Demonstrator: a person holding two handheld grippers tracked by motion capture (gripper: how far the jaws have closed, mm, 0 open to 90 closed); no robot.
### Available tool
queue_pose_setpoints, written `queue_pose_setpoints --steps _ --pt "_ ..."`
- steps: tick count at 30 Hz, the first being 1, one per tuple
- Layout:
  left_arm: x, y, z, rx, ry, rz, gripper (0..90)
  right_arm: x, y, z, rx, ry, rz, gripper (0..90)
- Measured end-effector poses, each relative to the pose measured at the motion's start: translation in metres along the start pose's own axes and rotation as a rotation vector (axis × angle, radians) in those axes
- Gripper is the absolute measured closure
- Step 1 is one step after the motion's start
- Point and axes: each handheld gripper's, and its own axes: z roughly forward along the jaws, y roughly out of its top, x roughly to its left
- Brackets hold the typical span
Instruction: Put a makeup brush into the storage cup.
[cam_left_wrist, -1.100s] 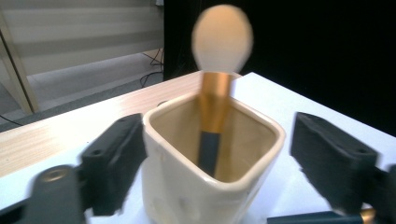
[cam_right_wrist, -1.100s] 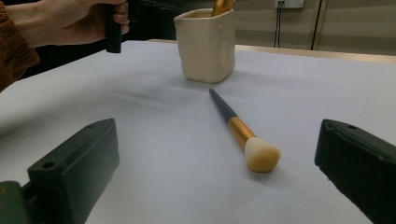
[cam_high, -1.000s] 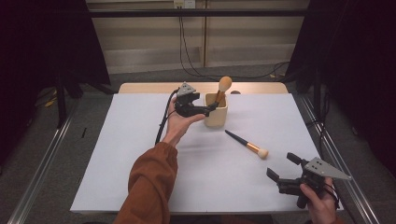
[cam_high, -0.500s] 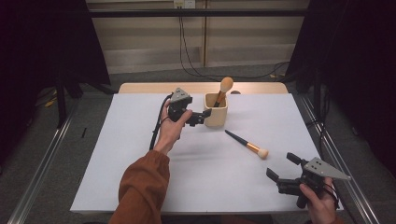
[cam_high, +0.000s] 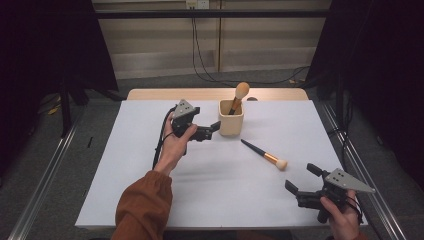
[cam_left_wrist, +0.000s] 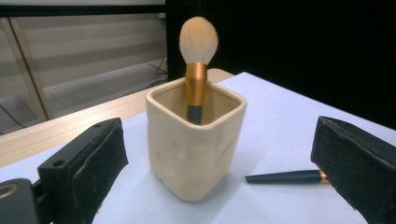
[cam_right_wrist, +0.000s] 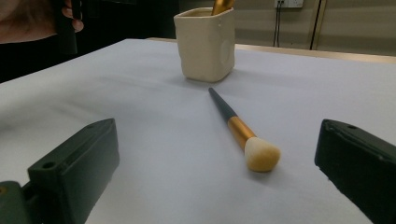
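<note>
Left tool (cam_high: 209, 131) held above the white surface (cam_high: 125, 185), just left of the cream cup (cam_high: 231, 118), jaws spread wide and holding nothing. Seen from the left gripper view: cup (cam_left_wrist: 195, 140) standing upright between the two black pads but farther off, not touched by either. Inside the cup, an upright brush (cam_high: 238, 96) with a gold collar and pale bristle head up, leaning on the far wall. Second brush (cam_high: 263, 154) lying flat on the surface, to the right of the cup and nearer the person, dark handle toward the cup, bristle end toward the right tool (cam_high: 301, 181). Right tool low at the near right corner, jaws apart and empty, aimed at the lying brush (cam_right_wrist: 238, 132), well short of it.
</note>
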Motion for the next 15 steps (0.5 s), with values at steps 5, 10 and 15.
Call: queue_pose_setpoints --steps 5,10,15 --pt "-0.002 -0.004 -0.011 0.022 -0.007 -0.002 3.4 0.0 0.0 0.0 0.002 -0.002 -0.003 0.0" --pt "0.0 -0.007 -0.027 0.01 0.018 -0.004 3.0 0.0 0.0 0.0 0.0 -0.005 0.0 0.0" --pt "0.001 -0.01 -0.041 0.007 0.021 0.007 2.7 0.0 0.0 0.001 0.002 -0.003 -0.001 0.0"
